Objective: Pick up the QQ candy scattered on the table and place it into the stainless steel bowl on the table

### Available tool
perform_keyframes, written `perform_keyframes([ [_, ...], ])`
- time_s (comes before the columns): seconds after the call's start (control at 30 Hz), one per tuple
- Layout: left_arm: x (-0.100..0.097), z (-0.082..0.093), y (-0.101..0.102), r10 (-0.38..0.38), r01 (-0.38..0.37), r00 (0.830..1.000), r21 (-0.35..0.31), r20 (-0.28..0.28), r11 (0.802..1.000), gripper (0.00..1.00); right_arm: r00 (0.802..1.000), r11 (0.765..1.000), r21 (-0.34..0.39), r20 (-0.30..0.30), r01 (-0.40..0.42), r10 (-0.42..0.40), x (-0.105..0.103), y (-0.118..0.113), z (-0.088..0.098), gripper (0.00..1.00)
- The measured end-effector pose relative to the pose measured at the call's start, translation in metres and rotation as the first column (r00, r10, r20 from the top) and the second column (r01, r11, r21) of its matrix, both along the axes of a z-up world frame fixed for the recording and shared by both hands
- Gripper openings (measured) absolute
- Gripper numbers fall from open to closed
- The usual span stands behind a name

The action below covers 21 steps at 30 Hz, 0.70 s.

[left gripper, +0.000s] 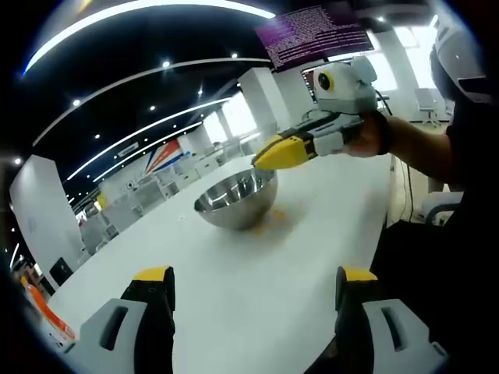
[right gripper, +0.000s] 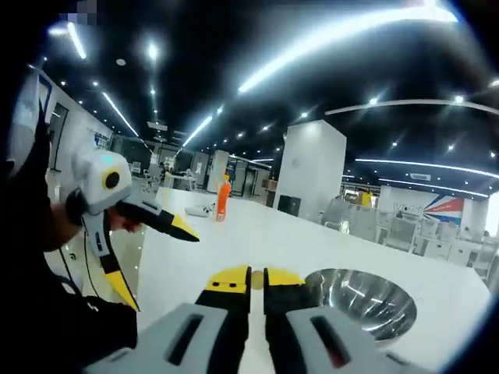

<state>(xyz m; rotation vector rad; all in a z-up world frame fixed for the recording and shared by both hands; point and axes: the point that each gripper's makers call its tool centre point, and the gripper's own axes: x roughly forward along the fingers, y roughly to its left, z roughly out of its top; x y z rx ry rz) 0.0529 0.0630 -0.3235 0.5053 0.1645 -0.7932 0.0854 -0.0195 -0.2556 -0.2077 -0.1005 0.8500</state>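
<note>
Your R gripper (right gripper: 257,279) pinches 1 candy (right gripper: 257,280) beside the bowl (right gripper: 360,300); L gripper (left gripper: 253,284) spread, holding nothing.
1 bowl on white table (left gripper: 312,234), 1 orange bottle (right gripper: 223,199) at far end; big office w/ ceiling light strips.

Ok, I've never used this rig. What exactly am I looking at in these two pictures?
There's no robot here. A person holds a two-jaw tool in each hand, and each tool carries a camera looking along its jaws. In the left gripper view, the left tool stands open above the white table, and the right tool hovers over the steel bowl. In the right gripper view, its jaws are nearly closed on what seems to be a small pale candy.
</note>
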Motion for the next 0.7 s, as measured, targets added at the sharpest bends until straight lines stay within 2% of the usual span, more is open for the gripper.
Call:
perform_keyframes([
  [0.1,0.0,0.0,0.0,0.0,0.0,1.0,-0.001,0.001,1.0,0.86,1.0,1.0,0.02,0.015,0.001,-0.002,-0.001,-0.002,0.01,0.07],
  [0.43,0.0,-0.002,0.002,0.004,-0.004,1.0,-0.001,-0.001,1.0,0.85,1.0,0.998,0.065,0.012,0.006,-0.006,0.005,-0.009,0.025,0.07],
  [0.7,0.001,-0.003,0.001,0.006,-0.006,1.0,0.001,-0.003,1.0,0.85,1.0,0.991,0.134,0.024,0.001,-0.004,0.01,-0.016,0.055,0.07],
])
